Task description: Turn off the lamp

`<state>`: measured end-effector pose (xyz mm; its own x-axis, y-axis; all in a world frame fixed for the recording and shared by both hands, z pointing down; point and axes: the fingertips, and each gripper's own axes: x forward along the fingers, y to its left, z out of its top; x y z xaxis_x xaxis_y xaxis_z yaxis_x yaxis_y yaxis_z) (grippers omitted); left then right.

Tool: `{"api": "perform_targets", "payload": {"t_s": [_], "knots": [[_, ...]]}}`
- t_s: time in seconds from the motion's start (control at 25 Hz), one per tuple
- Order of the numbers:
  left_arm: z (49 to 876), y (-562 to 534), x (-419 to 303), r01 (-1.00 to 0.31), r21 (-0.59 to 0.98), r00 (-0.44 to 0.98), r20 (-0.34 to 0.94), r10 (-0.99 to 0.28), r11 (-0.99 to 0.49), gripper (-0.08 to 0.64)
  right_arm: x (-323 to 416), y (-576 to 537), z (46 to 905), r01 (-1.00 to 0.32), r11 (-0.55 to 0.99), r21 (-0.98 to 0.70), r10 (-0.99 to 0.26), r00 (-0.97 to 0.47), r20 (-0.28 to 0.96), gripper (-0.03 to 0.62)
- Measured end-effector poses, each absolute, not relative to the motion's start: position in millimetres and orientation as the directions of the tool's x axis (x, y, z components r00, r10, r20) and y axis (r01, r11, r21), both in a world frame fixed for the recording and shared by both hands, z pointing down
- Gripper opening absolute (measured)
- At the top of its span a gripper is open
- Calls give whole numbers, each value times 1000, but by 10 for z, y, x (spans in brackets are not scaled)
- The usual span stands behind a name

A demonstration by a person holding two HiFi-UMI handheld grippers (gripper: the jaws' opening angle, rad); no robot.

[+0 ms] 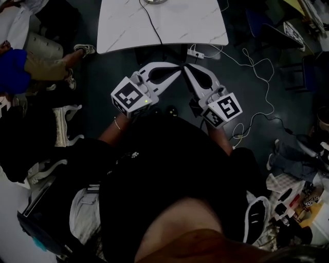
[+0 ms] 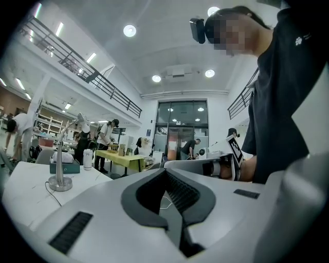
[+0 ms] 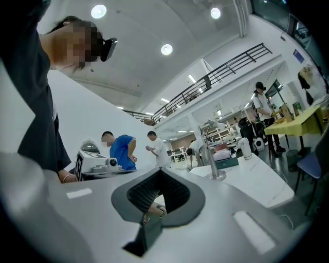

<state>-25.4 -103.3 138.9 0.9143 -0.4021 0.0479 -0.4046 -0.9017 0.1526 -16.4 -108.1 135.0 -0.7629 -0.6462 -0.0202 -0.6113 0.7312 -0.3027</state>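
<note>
The lamp shows only as a round metal base (image 1: pixel 154 1) at the far edge of the white marble table (image 1: pixel 128 31), with a black cord (image 1: pixel 152 25) running toward me. In the left gripper view the lamp (image 2: pixel 60 181) stands on the table at the left, its head up on a bent arm. The right gripper view has the lamp (image 3: pixel 213 163) at the right. My left gripper (image 1: pixel 177 68) (image 2: pixel 165 170) and right gripper (image 1: pixel 186 67) (image 3: pixel 159 170) are held level below the table's near edge, tips almost touching, both shut and empty.
A power strip (image 1: pixel 195 53) and loose white cables (image 1: pixel 259 87) lie on the dark floor under and right of the table. A seated person (image 1: pixel 20 67) is at the left. Bags and clutter (image 1: pixel 293 198) fill the floor at right. A teal box (image 2: pixel 65 167) and a white cup (image 2: pixel 88 159) stand behind the lamp.
</note>
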Motion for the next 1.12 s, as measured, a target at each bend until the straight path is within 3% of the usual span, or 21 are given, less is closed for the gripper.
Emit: {"api": "perform_targets", "payload": {"t_s": [1.12], "knots": [[1438, -1052, -179, -362, 188, 932, 37, -361, -913, 6, -82, -1109, 1413, -633, 689, -353, -683, -730, -22, -2]]}}
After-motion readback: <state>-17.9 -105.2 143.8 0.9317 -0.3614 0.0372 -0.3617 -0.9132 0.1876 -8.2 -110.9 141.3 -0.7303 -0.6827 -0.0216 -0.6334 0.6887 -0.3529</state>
